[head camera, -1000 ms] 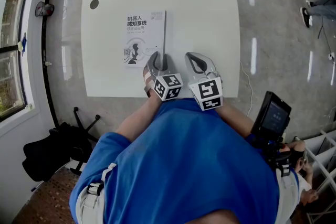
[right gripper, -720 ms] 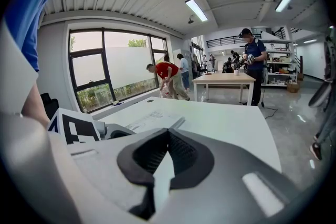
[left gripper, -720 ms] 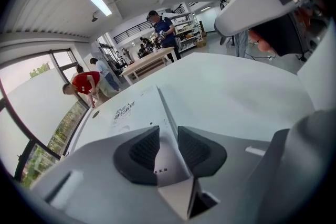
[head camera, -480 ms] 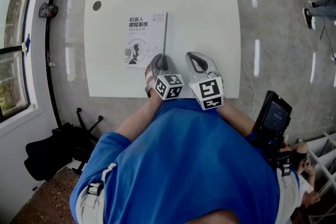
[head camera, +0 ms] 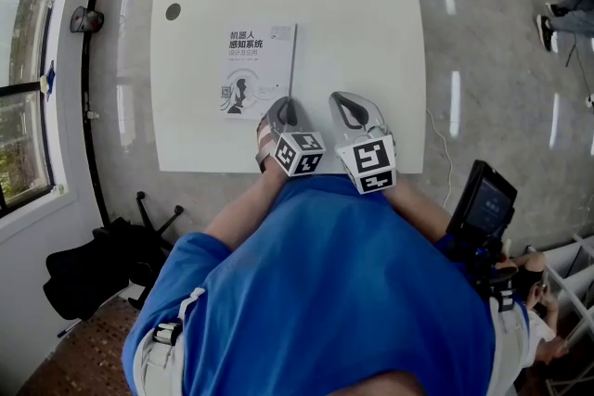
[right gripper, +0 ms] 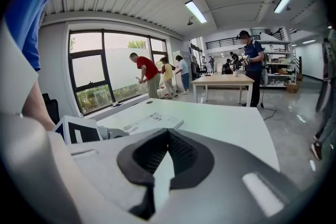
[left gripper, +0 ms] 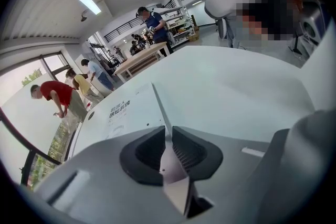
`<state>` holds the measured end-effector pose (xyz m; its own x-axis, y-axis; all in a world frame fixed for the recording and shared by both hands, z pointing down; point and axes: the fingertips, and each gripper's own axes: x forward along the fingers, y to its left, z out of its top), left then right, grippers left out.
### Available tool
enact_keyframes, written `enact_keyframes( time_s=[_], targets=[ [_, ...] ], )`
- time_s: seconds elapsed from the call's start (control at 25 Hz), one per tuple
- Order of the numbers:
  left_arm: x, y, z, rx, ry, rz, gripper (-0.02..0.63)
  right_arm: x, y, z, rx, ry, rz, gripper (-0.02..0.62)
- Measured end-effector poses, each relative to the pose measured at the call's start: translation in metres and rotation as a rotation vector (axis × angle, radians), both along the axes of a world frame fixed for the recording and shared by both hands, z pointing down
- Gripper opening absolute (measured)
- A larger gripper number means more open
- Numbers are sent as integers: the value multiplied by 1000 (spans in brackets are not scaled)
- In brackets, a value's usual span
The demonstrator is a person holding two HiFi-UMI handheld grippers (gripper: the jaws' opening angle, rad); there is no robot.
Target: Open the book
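- The glossy grey floor spreads round the tabletop, with a window along the left side of the head view.
- The person's blue shirt fills the lower part of the head view, and both forearms reach to the near edge of the tabletop.
- The white tabletop has rounded corners and carries the book on its left half.
- The book lies flat and closed, its white cover up with dark print. Its long right edge runs toward the left tool.
- The left tool is tilted down at the book's near right corner. Its jaws have just been closing and now pinch the thin edge of the book between the pads.
- The right tool is just beside the left one, over bare tabletop and apart from the book. Its jaws are together with nothing between them.
- A marker cube rides on the back of each tool.
- A small dark round hole sits near the tabletop's far left corner.
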<state>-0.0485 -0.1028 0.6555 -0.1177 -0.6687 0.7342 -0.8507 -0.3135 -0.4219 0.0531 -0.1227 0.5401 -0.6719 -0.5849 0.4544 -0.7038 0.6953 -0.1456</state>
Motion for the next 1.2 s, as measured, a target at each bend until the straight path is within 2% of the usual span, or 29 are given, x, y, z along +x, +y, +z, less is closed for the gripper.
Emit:
enact_keyframes(
  time_s=[0.12, 0.36, 0.72, 0.92, 1.08, 1.2],
  targets=[
    [3, 5, 0, -12, 7, 7, 57, -1, 1, -1, 0, -1, -4, 3],
    [3, 29, 3, -28, 8, 40, 110, -3, 1, -1, -2, -1, -11, 3],
    [-1, 30, -3, -5, -5, 32, 110, -10, 5, -3, 0, -6, -29, 3],
    [0, 29, -2, -33, -9, 37, 107, -10, 4, -5, 3, -13, -27, 3],
    [2, 29, -5, -33, 12, 41, 63, -10, 5, -4, 3, -17, -26, 3],
    [1, 30, -8, -29, 30, 33, 55, -9, 5, -3, 2, -18, -25, 3]
  ],
)
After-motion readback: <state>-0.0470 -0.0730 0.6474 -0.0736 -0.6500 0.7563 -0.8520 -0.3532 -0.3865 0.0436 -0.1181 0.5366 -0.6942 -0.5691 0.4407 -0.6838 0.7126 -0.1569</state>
